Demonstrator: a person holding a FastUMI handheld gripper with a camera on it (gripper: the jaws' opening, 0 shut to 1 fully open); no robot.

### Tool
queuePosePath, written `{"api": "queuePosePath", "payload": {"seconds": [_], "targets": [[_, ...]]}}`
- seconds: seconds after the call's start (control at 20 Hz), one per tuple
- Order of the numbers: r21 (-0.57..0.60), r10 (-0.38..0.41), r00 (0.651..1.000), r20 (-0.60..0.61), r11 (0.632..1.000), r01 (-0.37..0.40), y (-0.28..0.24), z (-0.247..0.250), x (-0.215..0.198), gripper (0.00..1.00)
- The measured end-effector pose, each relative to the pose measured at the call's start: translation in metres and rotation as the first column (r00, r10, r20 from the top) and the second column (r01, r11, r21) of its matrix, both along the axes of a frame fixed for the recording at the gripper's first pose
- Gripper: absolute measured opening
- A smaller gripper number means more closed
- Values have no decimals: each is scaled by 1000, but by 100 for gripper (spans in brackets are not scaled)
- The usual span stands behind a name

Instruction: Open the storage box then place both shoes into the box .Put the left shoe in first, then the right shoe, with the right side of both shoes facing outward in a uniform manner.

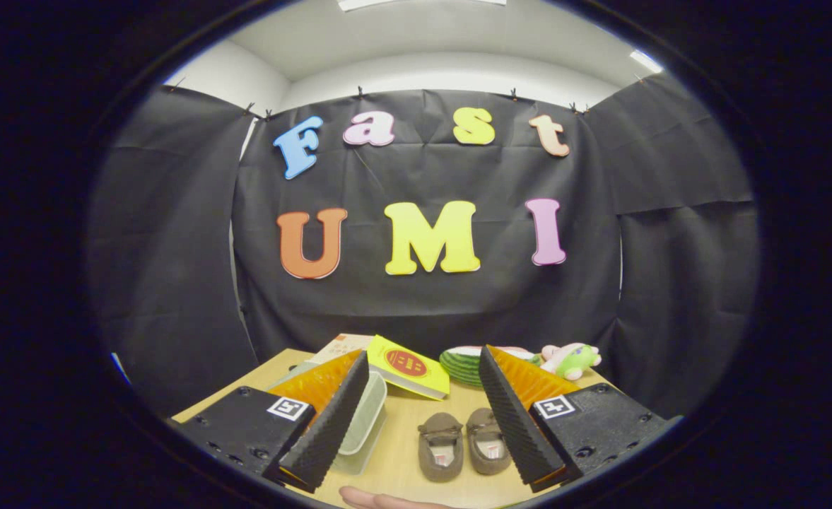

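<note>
Two small brown shoes lie side by side on the wooden table, toes pointing away from me: the left shoe and the right shoe. Both sit between my fingers, closer to the right finger. A clear plastic storage box stands beside the left finger, partly hidden behind it; whether its lid is on I cannot tell. My gripper hangs above the table, open, with nothing between its fingers.
Beyond the shoes lie a yellow booklet, a watermelon-slice toy and a pink and green plush toy. A light card box sits behind the storage box. Part of a person's hand shows at the table's near edge.
</note>
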State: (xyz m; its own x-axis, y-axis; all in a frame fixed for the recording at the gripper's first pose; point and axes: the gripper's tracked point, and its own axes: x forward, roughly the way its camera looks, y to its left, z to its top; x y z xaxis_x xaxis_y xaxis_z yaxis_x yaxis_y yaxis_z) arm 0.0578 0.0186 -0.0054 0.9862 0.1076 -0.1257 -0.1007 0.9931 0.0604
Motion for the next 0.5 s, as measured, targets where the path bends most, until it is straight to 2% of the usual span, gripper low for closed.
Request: {"api": "queuePosePath", "payload": {"seconds": [0.3, 0.5], "targets": [[74, 36, 994, -107, 997, -28, -5, -31, 31, 100], [131, 90, 977, -191, 989, -65, 0, -63, 47, 100]]}}
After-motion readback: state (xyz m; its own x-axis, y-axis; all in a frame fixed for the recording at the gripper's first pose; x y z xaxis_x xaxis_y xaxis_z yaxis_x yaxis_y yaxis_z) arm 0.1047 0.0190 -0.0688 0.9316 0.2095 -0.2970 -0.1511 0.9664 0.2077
